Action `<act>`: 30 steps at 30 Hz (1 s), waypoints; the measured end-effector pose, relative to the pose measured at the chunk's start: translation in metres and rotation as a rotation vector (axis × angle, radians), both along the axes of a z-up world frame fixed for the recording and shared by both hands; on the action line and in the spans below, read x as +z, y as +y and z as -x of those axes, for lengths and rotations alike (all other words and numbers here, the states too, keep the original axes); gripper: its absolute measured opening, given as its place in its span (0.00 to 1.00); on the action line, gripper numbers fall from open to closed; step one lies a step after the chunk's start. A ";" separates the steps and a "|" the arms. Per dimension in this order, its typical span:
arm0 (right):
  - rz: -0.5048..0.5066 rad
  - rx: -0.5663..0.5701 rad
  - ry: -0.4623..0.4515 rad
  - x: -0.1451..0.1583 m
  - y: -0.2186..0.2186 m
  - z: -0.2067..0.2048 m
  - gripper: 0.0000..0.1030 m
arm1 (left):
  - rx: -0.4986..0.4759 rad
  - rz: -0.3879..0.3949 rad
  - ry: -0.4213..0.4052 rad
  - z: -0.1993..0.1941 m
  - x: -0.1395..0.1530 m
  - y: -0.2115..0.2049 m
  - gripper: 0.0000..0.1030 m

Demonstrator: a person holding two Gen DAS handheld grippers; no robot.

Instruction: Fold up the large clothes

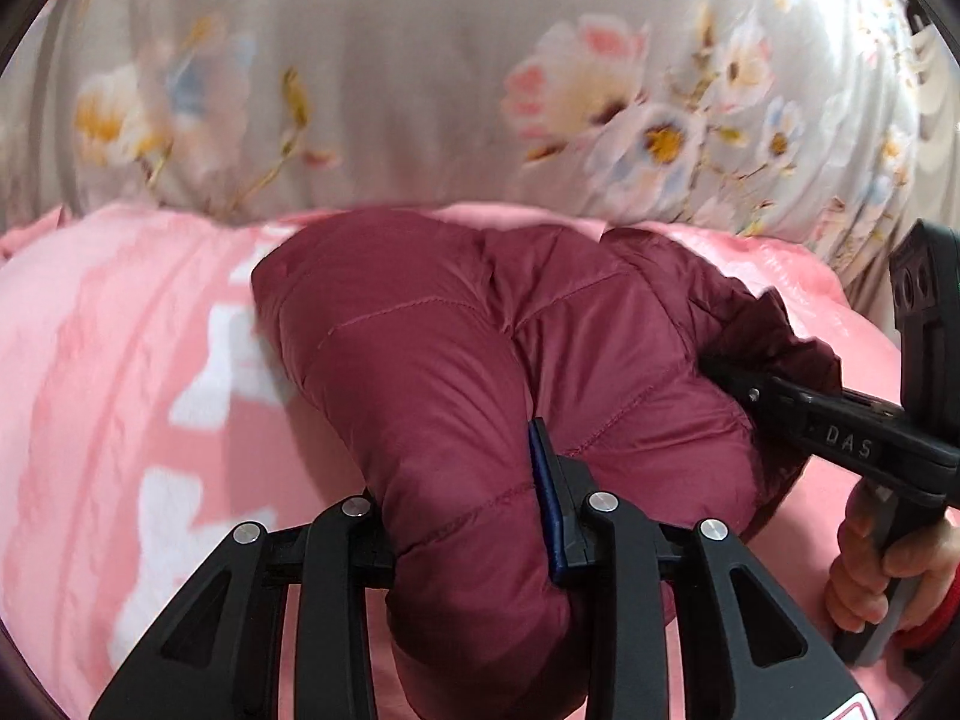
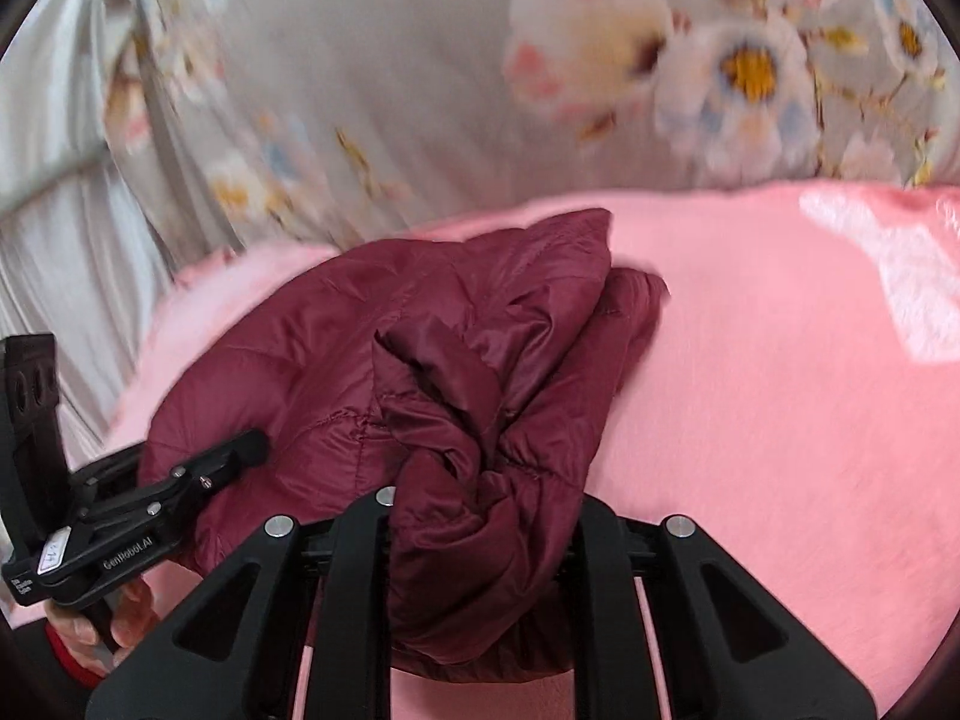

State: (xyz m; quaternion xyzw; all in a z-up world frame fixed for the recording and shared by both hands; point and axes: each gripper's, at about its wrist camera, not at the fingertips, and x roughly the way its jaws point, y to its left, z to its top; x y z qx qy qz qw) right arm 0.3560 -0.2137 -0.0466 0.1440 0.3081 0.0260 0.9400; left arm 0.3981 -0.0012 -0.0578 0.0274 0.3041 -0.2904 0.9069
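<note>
**Inspector A:** Left gripper [image 1: 474, 516] noted clamped on a thick padded fold of the maroon quilted jacket [image 1: 480, 348], fabric bulging between the jaws, blue pad showing on the right-hand finger [image 1: 549, 516]. Right gripper [image 2: 480, 516] likewise found clenched, holding a bunched, twisted wad of the same jacket.

**Inspector B:** Confirmed. From the left wrist view, right tool seen entering at the ruffled edge [image 1: 774, 348] on the jacket's right side. From the right wrist view, left tool [image 2: 198, 474] seen biting the opposite side. Holding hand [image 1: 888, 564] partly visible below the handle.

**Inspector A:** Garment recorded lying in a crumpled heap on the pink blanket [image 2: 780, 390], near its far edge. Floral grey fabric [image 1: 420, 60] noted hanging or lying behind; cannot tell which. Much blur across the background.

**Inspector B:** Judged early in the fold: no flat panel, no clean crease visible.

**Inspector A:** Recommended for this step: draw both grips apart to stretch the jacket taut, lift enough to let the bulk hang free, then lay flat on the blanket before any folding. Advised against folding the heap as found.

**Inspector B:** Risk logged: slippery shell, puffy filling, likely to slide from a shallow bite. Right grip appears taken on twisted layers; regrasp at a hem or shoulder seam possibly needed.
</note>
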 end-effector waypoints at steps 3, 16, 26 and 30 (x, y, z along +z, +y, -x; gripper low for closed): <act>-0.056 0.003 0.062 -0.006 -0.008 -0.005 0.26 | 0.019 -0.008 0.022 -0.004 -0.001 0.002 0.38; 0.008 -0.100 0.111 0.056 -0.040 0.072 0.23 | 0.313 -0.179 0.104 0.052 0.059 0.011 0.62; 0.188 -0.065 0.150 0.047 0.003 0.015 0.01 | 0.361 -0.180 0.219 0.019 0.036 -0.048 0.00; 0.111 -0.064 0.243 0.008 -0.011 0.001 0.00 | 0.372 -0.156 0.207 0.015 0.013 -0.046 0.00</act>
